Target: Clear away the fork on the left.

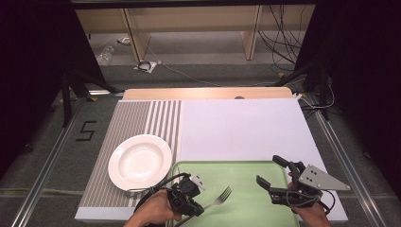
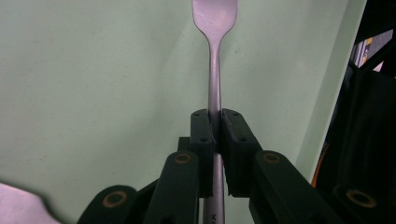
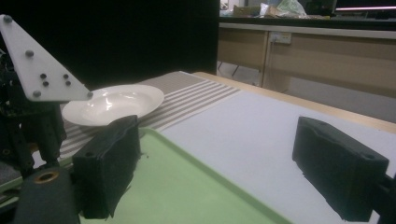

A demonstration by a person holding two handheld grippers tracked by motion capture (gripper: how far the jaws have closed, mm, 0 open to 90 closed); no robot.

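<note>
Your left gripper (image 1: 198, 208) is clamped on the fork (image 1: 218, 198): in the left gripper view the two pads (image 2: 203, 135) press on the handle from either side, with the fork's (image 2: 214, 70) neck and head running straight out beyond them. From above, the fork points up and to the right from that gripper, its tines over the near left part of the tray (image 1: 246, 172). Whether the tines touch the tray you cannot tell from these views. In the left gripper view the tray (image 2: 93, 93) spreads pale green behind the fork, with its rim running down the right side.

Your right gripper (image 1: 274, 172) hangs over the tray's right side, jaws spread wide with nothing between them. In the right gripper view its two black pads (image 3: 109, 163) stand well apart, and the tray's (image 3: 187, 186) far rim crosses between them. Your left hand (image 1: 153, 215) and right hand (image 1: 309, 213) come in at the tray's near edge.

The plate (image 1: 140, 161) sits just left of the tray's far left corner, on the striped mat (image 1: 137, 116), and it is bare. In the right gripper view the plate (image 3: 114, 102) lies beyond the tray, partly behind the left gripper's grey plate (image 3: 32, 65). A white mat (image 1: 241, 127) covers the tabletop (image 1: 208, 93) beyond the tray.
</note>
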